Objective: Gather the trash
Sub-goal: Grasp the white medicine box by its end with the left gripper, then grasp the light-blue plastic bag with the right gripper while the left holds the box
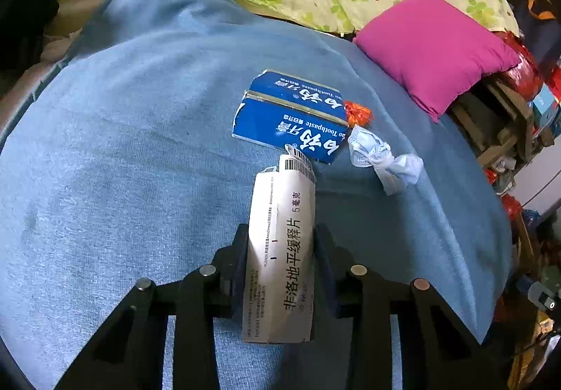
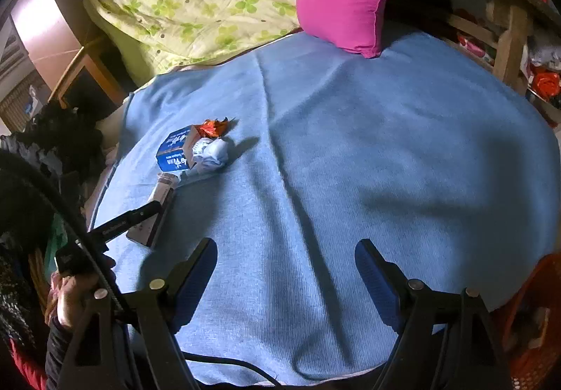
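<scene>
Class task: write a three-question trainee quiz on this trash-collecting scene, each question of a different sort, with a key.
1. True or false: the left hand-held gripper has the white medicine box between its fingers.
2. Which lies beside the blue toothpaste box? A) crumpled face mask B) spoon C) glass bottle
3. Fill in: the right hand-held gripper is ____ above the blue blanket.

Key: 1 true; 2 A; 3 open.
</scene>
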Demonstrator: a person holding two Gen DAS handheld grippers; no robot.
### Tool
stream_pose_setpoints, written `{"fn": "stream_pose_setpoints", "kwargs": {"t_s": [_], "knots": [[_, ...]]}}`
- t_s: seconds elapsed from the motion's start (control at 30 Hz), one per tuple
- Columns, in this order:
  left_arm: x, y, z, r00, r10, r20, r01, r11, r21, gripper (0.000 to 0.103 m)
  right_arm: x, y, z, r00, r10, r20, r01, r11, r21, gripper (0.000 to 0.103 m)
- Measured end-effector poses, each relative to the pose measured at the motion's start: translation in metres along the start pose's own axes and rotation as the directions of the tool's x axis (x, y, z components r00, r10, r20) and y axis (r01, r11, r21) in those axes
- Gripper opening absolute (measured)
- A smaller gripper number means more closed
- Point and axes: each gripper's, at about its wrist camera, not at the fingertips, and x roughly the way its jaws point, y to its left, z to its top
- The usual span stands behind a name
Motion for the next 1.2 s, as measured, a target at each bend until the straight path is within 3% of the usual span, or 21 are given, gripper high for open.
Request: {"fn": "stream_pose_setpoints", "kwargs": {"t_s": [0.17, 0.2, 0.23, 0.4, 0.5, 0.67, 0.93, 1.0, 1.07, 1.13, 1.2], "knots": [[-0.004, 0.009, -0.004, 1.0, 0.01, 0.021, -0.009, 0.999, -0.032, 0.035, 0.014, 0.013, 0.017, 1.0, -0.011, 0.017, 0.012, 0.999, -0.05, 0.083], [-0.005, 0.01, -0.005, 1.0, 0.012, 0.024, -0.011, 0.999, -0.039, 0.027, 0.019, 0.017, 0.022, 1.0, -0.013, 0.017, 0.014, 0.998, -0.068, 0.083], [-0.006, 0.012, -0.005, 0.999, 0.022, 0.029, -0.021, 0.999, -0.047, 0.022, 0.028, 0.022, 0.028, 1.0, -0.016, 0.013, 0.017, 0.996, -0.088, 0.083], [-0.01, 0.014, -0.009, 0.999, 0.031, 0.039, -0.029, 0.998, -0.053, 0.021, 0.085, 0.057, 0.064, 1.0, 0.001, -0.024, -0.005, 0.985, -0.17, 0.083], [-0.012, 0.017, -0.011, 0.999, 0.021, 0.038, -0.018, 0.997, -0.07, 0.021, 0.115, 0.082, 0.081, 0.999, 0.029, -0.044, -0.038, 0.977, -0.209, 0.083], [-0.012, 0.018, -0.011, 0.999, 0.019, 0.035, -0.017, 0.998, -0.066, 0.022, 0.153, 0.117, 0.095, 0.999, 0.002, -0.052, -0.019, 0.948, -0.317, 0.083], [-0.007, 0.018, -0.007, 0.999, 0.026, 0.025, -0.024, 0.997, -0.067, 0.032, 0.192, 0.124, 0.096, 0.993, -0.042, -0.112, -0.004, 0.927, -0.374, 0.083], [-0.006, 0.018, -0.007, 0.999, 0.024, 0.023, -0.022, 0.997, -0.072, 0.032, 0.199, 0.122, 0.095, 0.989, -0.03, -0.143, -0.024, 0.931, -0.364, 0.07], [-0.006, 0.019, -0.008, 0.999, 0.021, 0.025, -0.02, 0.997, -0.071, 0.032, 0.199, 0.12, 0.094, 0.991, -0.035, -0.132, -0.016, 0.93, -0.368, 0.05], [-0.008, 0.017, -0.009, 0.999, 0.027, 0.032, -0.025, 0.998, -0.055, 0.029, 0.196, 0.117, 0.092, 0.99, -0.023, -0.141, -0.029, 0.934, -0.355, 0.039], [-0.008, 0.015, -0.01, 0.999, 0.027, 0.037, -0.026, 0.999, -0.04, 0.028, 0.191, 0.114, 0.091, 0.99, -0.014, -0.142, -0.036, 0.938, -0.345, 0.038]]}}
